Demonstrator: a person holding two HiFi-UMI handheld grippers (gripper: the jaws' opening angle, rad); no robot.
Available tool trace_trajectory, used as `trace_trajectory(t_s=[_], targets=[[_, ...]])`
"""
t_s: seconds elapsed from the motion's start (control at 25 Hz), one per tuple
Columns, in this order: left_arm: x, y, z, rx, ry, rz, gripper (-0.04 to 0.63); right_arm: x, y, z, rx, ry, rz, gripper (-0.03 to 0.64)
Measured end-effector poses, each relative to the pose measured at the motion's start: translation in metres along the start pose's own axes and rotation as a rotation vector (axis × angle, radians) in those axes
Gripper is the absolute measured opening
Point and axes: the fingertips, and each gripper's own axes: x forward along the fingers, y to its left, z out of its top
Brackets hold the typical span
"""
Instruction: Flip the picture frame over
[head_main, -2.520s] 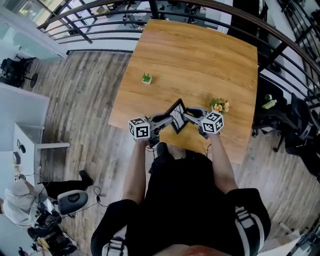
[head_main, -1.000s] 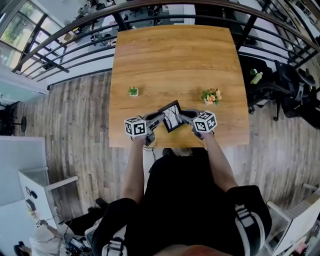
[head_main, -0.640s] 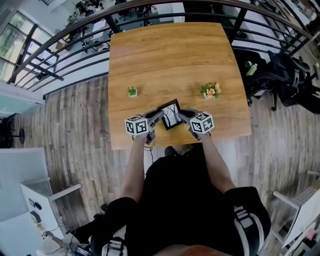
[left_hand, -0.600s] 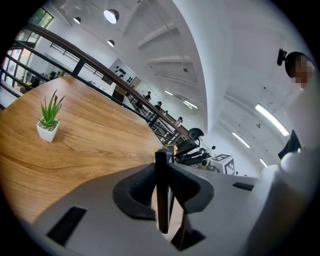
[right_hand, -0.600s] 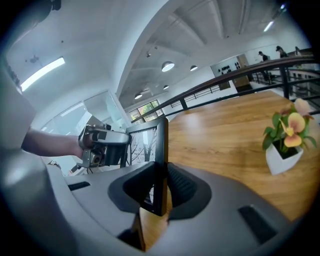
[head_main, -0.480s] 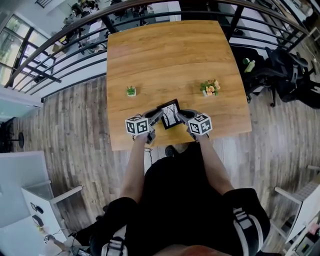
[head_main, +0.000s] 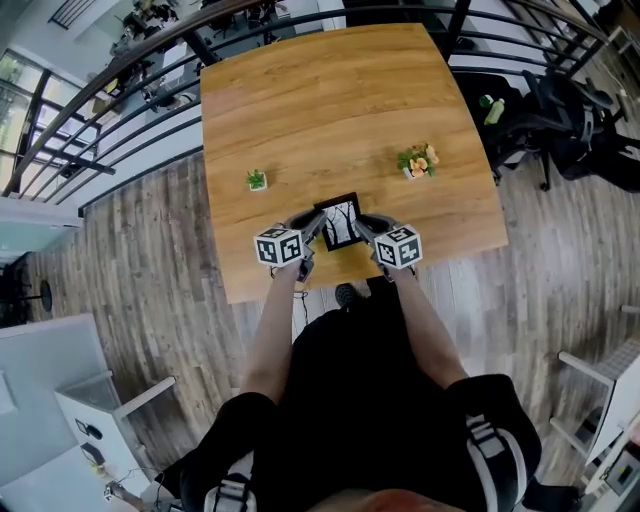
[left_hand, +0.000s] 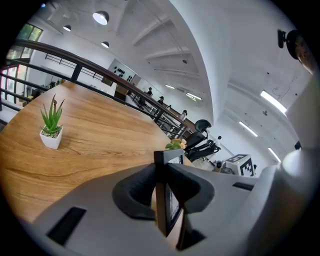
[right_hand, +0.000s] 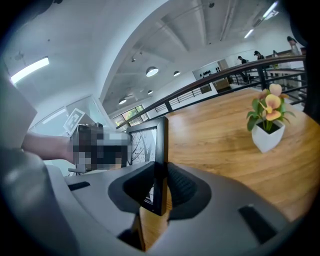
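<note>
Frame: picture frame (head_main: 340, 222) at the table's (head_main: 330, 90) near edge, tree print visible from above | Left: left gripper (left_hand: 162, 187), fingers (left_hand: 137, 192) clamped on frame's left side | Right: right gripper (right_hand: 160, 187), fingers (right_hand: 182, 192) clamped on its right side

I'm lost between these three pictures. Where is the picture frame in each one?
Head view: frame at centre, near the table edge.
Left gripper view: frame low centre, edge-on between the jaws.
Right gripper view: frame at centre, edge-on between the jaws.
Shared landmark: the flower pot.
</note>
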Motion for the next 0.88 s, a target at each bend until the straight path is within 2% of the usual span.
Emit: trace_trajectory(t_s=[0.36, 0.64, 0.88], targets=[[0.015, 0.021, 0.006, -0.001, -0.002, 0.057, 0.087, 0.017, -0.015, 0.008, -0.020, 0.006, -0.029, 0.090], [0.025, 0.036, 0.004, 0.020, 0.030, 0.112, 0.089, 0.031, -0.023, 0.004, -0.024, 0.061, -0.025, 0.091], [0.036, 0.052, 0.005, 0.006, 0.042, 0.149, 0.091, 0.045, -0.034, 0.005, -0.032, 0.087, -0.024, 0.091]])
